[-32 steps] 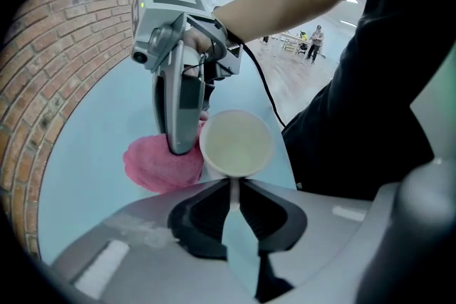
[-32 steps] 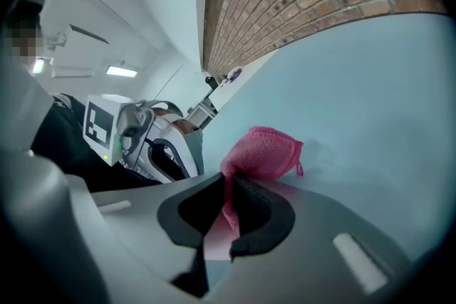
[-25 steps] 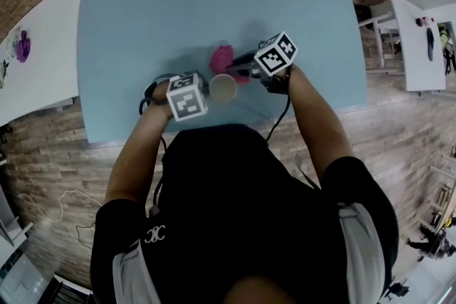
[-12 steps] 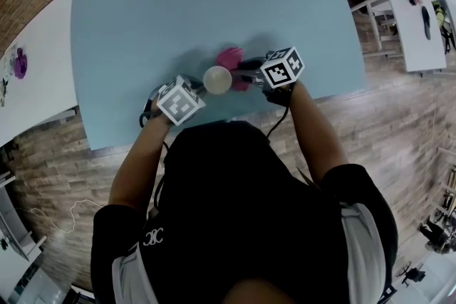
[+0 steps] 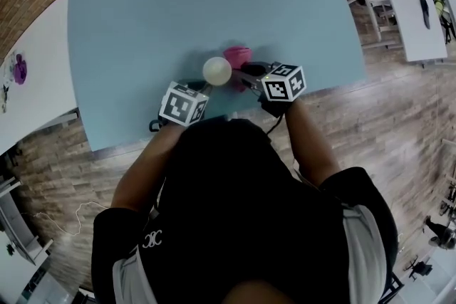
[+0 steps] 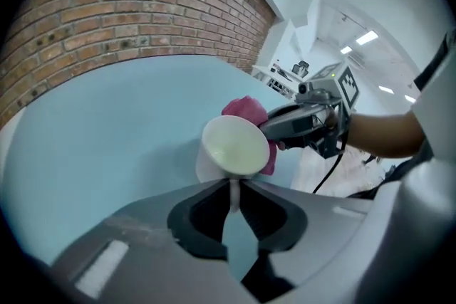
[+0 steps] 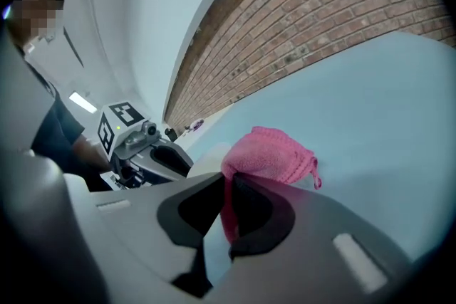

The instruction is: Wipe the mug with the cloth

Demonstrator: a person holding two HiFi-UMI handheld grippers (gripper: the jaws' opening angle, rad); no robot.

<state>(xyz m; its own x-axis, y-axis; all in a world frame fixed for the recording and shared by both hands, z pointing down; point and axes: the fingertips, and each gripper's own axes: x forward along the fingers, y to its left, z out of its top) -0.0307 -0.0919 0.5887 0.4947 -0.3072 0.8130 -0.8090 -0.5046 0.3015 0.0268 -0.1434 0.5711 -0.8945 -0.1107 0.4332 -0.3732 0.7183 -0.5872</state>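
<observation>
— Mug (image 6: 235, 149) location?
— Reads as lifted off the counter (image 6: 107, 139), carried by the left gripper (image 6: 234, 187). Fingers clenched on the handle, a thin white strip pinched between them. Mouth is tipped back toward the person. Long axis runs away from the left fingers, base end hidden.
— Cloth (image 7: 271, 156)?
— Pink, bunched, in the right gripper (image 7: 229, 185), fingers clamped on a fold. It sits just behind the mug's far-right rim, on the outer-wall side. Looks like contact, can't confirm it.
— Which way does the wipe go, then?
— My read: cloth is beside the wall, not in the mouth. Right fingers come in from the mug's right, roughly across its axis. For the outside, drag along the wall. For the inside, right has to clear the rim and go in along the axis.
— Risk?
— Handle grip is narrow. A side push from the cloth could twist the mug in the fingers.
</observation>
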